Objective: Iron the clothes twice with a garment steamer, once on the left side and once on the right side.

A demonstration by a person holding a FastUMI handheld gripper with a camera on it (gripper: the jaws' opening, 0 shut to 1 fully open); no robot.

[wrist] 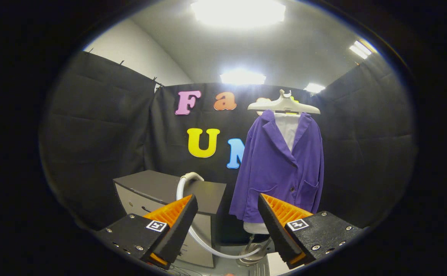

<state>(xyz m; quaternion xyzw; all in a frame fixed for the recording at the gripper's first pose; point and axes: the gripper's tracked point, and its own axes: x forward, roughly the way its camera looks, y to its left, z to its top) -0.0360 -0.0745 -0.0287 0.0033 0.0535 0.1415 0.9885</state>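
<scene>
Overhead, bright ceiling lights glare above black cloth walls. Beyond the gripper (227, 209), whose fingers stand spread apart with nothing between them, a purple jacket (280, 168) hangs over a white shirt (289, 128) on a pale hanger (284, 104). A white hose (192, 214) curves past the corner of a dark-topped cabinet (162, 191) down to a stand base (252, 257) under the jacket.

Jacket (280, 168) hangs on hanger (283, 105), right of cabinet (169, 191). Hose (192, 214) runs down the cabinet's right side. Gripper (227, 214) fingers spread apart, nothing between.
</scene>
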